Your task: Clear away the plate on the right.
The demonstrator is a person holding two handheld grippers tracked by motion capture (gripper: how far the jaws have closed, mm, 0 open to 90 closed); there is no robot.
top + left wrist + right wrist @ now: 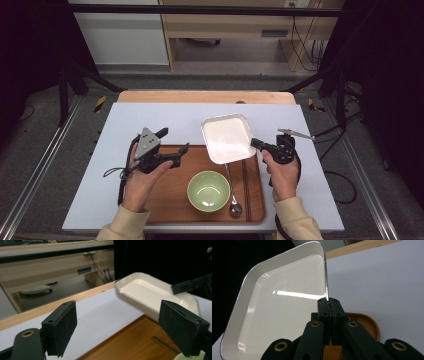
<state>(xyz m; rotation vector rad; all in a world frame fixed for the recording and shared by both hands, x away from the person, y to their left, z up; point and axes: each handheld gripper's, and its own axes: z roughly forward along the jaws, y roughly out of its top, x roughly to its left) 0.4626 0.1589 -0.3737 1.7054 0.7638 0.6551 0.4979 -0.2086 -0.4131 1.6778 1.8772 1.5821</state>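
Observation:
A square white dish hangs lifted over the far right corner of the wooden tray. My right gripper is shut on the dish's right rim; in the right gripper view its jaws pinch the rim of the white dish at the gripper tip. My left gripper is open above the tray's left part, holding nothing; in the left gripper view it faces the white dish. A green bowl, a metal spoon and dark chopsticks lie on the tray.
The tray rests on a pale mat covering the wooden table. Black frame posts stand at the table's sides. A wooden desk stands beyond the far edge.

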